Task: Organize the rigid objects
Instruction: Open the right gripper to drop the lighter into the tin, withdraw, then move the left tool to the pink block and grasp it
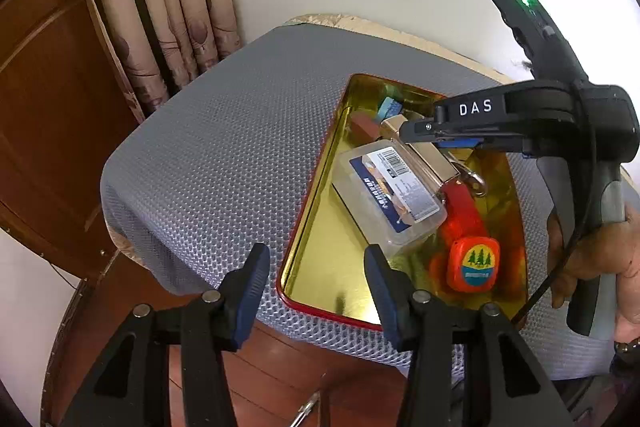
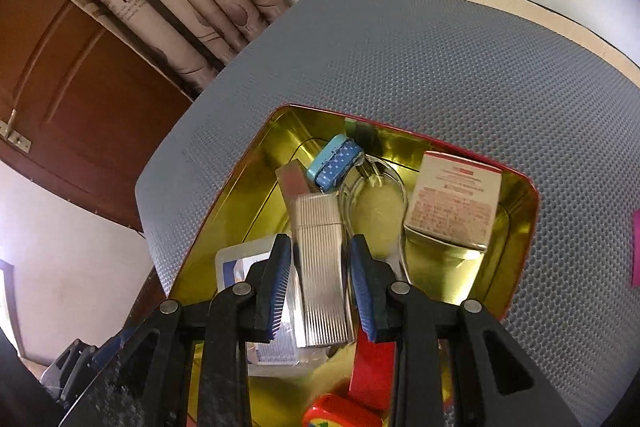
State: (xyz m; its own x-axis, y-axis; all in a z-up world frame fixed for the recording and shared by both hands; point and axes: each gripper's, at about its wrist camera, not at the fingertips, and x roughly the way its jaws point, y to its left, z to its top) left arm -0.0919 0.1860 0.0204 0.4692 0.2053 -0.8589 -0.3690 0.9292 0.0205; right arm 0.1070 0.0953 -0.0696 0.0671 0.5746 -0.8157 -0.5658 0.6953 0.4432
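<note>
Fingers (image 2: 276, 291) of the right gripper (image 2: 320, 287) stand spread around the ribbed silver case (image 2: 320, 267) lying in the gold tin (image 2: 224, 187), left gripper (image 1: 316, 291) spread empty; sorting appears nearly complete.

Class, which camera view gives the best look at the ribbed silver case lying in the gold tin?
The right wrist view: the ribbed silver case lies lengthwise between the open fingers of the right hand-held gripper, ridges plain. In the left wrist view that gripper's arm covers most of it.

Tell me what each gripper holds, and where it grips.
Left gripper: nothing. Right gripper straddles the ribbed silver case at its long sides; gaps show, so a grip cannot be told.
</note>
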